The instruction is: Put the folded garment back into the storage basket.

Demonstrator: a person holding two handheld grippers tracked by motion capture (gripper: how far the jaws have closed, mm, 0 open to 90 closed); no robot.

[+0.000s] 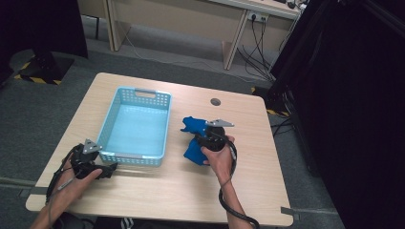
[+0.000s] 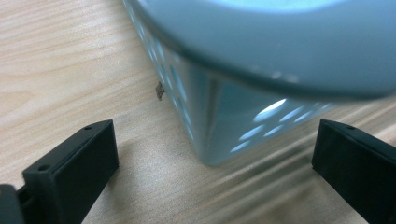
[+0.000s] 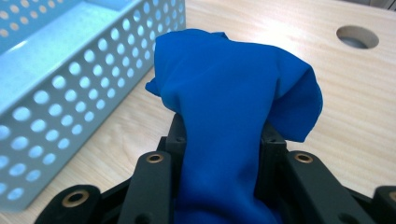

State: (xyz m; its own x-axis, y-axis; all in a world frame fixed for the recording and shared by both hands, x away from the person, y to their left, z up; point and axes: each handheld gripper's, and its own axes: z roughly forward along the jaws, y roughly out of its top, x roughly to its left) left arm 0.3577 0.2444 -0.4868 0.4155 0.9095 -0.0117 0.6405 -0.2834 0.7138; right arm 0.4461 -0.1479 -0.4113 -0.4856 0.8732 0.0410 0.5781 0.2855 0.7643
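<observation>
Fingers [image 3: 173, 140] of R gripper [image 3: 219, 144] clamped on blue cloth [image 3: 233, 107], bunched btwn them, beside basket [image 3: 70, 93].

Lit evenly from above, with the worktop [image 1: 191, 181] showing bright and soft shadows lying under things. Falling into deep dark at right in the high view. Blurring strongly on the near basket [image 2: 261, 51] rim in the left gripper view.

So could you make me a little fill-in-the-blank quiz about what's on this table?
1. The right gripper is shut on a ____ cloth.
2. The light blue basket has nothing ____ it.
3. The left gripper has its jaws ____, either side of a basket corner.
4. The round hole is in the ____.

Missing words: blue; in; open; table
</observation>
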